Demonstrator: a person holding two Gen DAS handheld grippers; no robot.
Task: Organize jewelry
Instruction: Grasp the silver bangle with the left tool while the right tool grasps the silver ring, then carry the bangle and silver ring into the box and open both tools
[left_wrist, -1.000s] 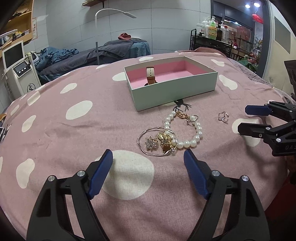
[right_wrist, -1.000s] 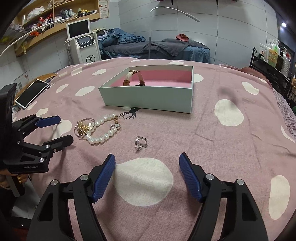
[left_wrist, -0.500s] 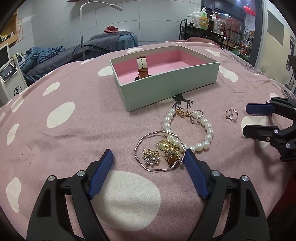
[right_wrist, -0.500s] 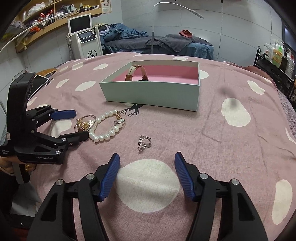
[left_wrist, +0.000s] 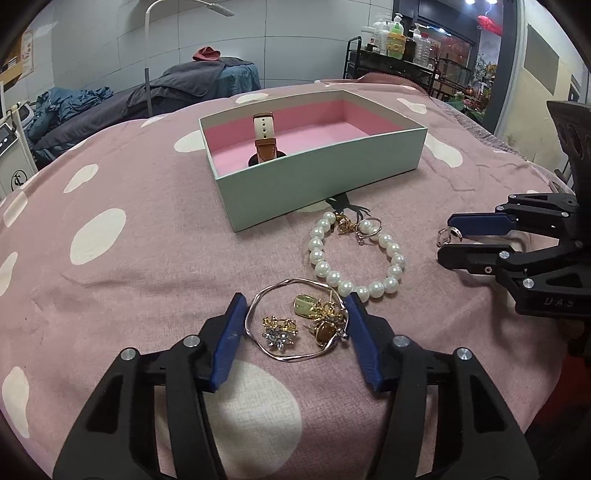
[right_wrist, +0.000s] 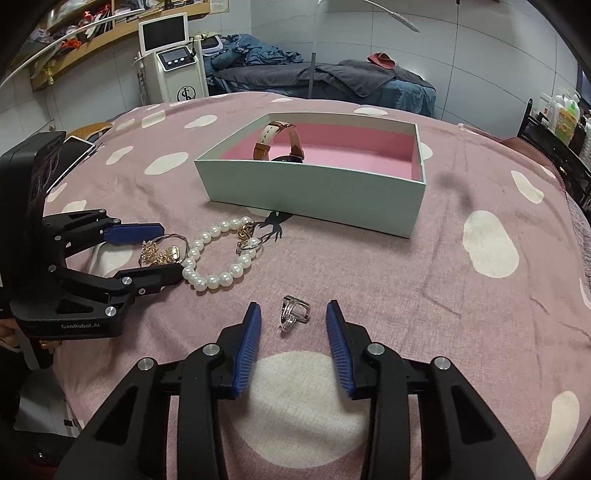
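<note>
- Low in the left wrist view, your left gripper (left_wrist: 297, 325) has its jaws apart on either side of the thin bangle (left_wrist: 295, 321); the blue pads sit just beside its rim, and whether they touch it you cannot tell. Inside the bangle lie the gold earrings (left_wrist: 314, 319).
- At the bottom centre of the right wrist view, your right gripper (right_wrist: 293, 332) stands with jaws apart around the silver ring (right_wrist: 293, 314), clear of it on both sides.
- Compared with half a second ago, both grippers have moved forward: the bangle and the ring then lay ahead of the fingertips, and the right jaws have narrowed.
- Between the two grippers, the pearl bracelet (left_wrist: 356, 258) lies on the spotted pink cloth (left_wrist: 129, 258), just below the box.
- Upper centre of both views, the pale green box (right_wrist: 314, 195) with its pink lining holds a watch (right_wrist: 279, 142) on a tan strap at its left end.
</note>
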